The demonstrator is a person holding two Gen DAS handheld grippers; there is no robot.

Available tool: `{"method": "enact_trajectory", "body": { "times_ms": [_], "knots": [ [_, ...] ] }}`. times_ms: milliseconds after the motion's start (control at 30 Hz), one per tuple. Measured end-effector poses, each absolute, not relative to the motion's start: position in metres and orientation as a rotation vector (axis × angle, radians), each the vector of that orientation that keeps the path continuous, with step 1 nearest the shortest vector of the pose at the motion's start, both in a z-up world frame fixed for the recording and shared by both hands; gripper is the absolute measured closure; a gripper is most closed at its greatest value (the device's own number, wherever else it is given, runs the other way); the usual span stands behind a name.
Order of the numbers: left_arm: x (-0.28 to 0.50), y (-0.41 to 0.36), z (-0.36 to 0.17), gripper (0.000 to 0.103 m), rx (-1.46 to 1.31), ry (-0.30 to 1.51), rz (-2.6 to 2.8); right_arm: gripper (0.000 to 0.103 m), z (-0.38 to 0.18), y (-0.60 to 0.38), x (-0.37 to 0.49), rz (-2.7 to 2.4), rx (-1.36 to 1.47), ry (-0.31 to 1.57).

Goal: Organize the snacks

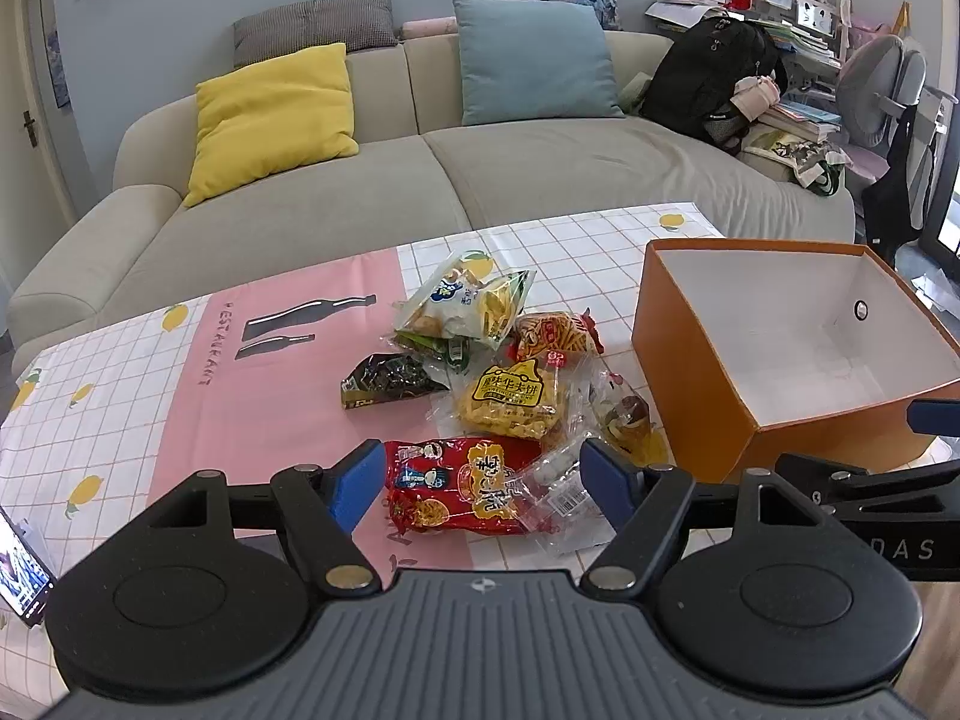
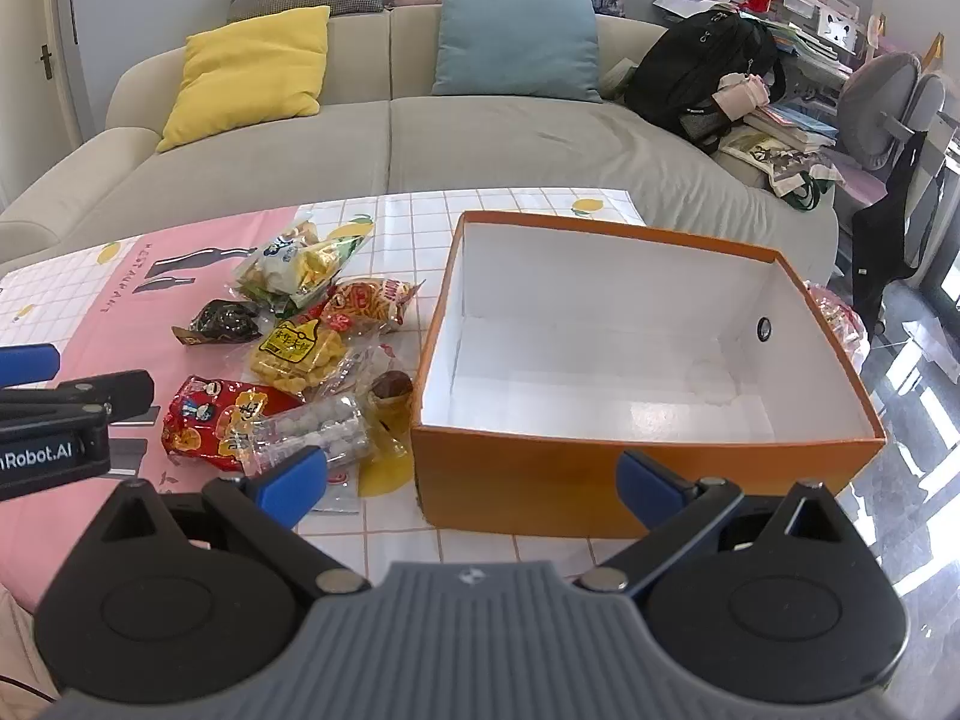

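We have the left gripper (image 1: pixel 483 489) spread wide, holding nothing, low over the near end of the snack pile; the right gripper (image 2: pixel 474 480) is likewise spread wide and empty, facing the near wall of the orange box (image 2: pixel 528 480). The snacks sit in a loose heap on the checked tablecloth (image 1: pixel 108 420), just left of the box, which is open-topped, white inside and has nothing in it. Nearest the left gripper is the red noodle-snack packet (image 1: pixel 456 492), with a clear bag of small white balls (image 2: pixel 324 429) lying partly over its right end. Behind them we see a yellow waffle-biscuit packet (image 1: pixel 510 402), a red packet of stick snacks (image 1: pixel 552 333), a dark seaweed-looking packet (image 1: pixel 390 381), a big clear bag of mixed small packs (image 1: pixel 462 300) and a small clear packet with a brown treat (image 2: pixel 390 390) touching the box. We judge all of them light, crinkly and slick, the contents crushable, so a gentle squeeze only. Best hold looks like the red packet across its short width or on a sealed end; the overlapping clear bag may drag along or slip off.
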State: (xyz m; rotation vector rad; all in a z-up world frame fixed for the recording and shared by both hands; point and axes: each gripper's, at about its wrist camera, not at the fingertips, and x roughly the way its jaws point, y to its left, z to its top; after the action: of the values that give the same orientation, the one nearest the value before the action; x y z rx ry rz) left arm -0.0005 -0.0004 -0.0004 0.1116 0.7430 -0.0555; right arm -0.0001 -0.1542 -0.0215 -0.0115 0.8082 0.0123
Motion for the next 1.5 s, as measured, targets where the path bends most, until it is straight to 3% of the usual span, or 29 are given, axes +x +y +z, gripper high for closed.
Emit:
{"method": "enact_trajectory", "body": {
  "times_ms": [1500],
  "knots": [
    [0.0015,0.0023,-0.0037,0.017,0.084,0.778,-0.058,0.003,-0.0257,-0.1548,0.0029,-0.013,-0.006,0.835]
  ]
}}
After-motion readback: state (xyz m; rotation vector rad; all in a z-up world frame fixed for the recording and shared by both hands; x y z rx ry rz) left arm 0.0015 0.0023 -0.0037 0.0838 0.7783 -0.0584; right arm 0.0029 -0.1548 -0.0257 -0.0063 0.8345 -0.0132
